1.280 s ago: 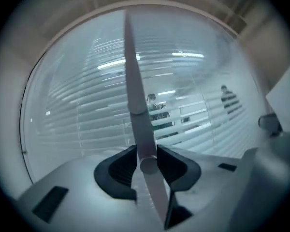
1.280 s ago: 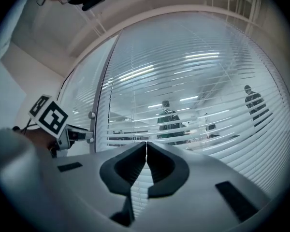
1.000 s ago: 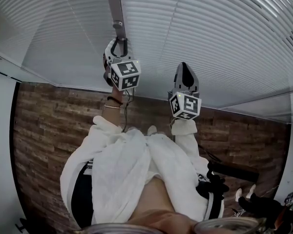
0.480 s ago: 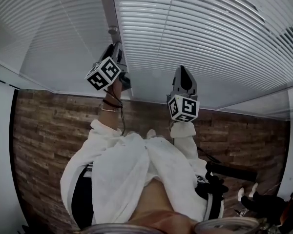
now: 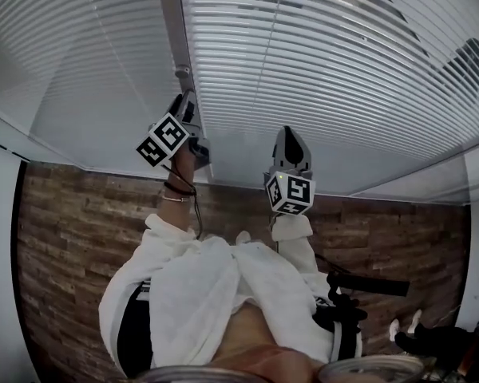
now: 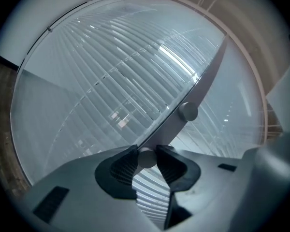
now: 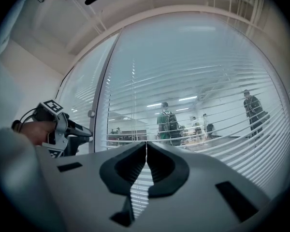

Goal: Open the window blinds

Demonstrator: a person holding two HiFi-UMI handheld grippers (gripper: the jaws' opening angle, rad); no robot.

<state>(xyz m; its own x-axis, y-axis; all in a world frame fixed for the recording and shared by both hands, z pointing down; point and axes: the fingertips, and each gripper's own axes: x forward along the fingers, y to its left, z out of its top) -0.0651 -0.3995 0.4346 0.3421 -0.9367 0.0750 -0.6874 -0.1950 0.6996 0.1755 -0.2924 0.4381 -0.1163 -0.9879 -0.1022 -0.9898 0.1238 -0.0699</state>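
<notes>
The left gripper's [image 6: 146,153] fingers [image 6: 122,167] pinch the small round knob [image 6: 146,158] beside the blinds [image 6: 106,91]; it seems hard and slippery, best held squarely. The right gripper's [image 7: 146,149] fingers [image 7: 129,166] meet, holding nothing.

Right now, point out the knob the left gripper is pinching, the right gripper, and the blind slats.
knob [image 6: 146,158]: left gripper view, round face between the jaws
right gripper [image 7: 146,144]: right gripper view, where its shut fingertips meet
blind slats [image 7: 232,134]: right gripper view, one slat's middle
</notes>
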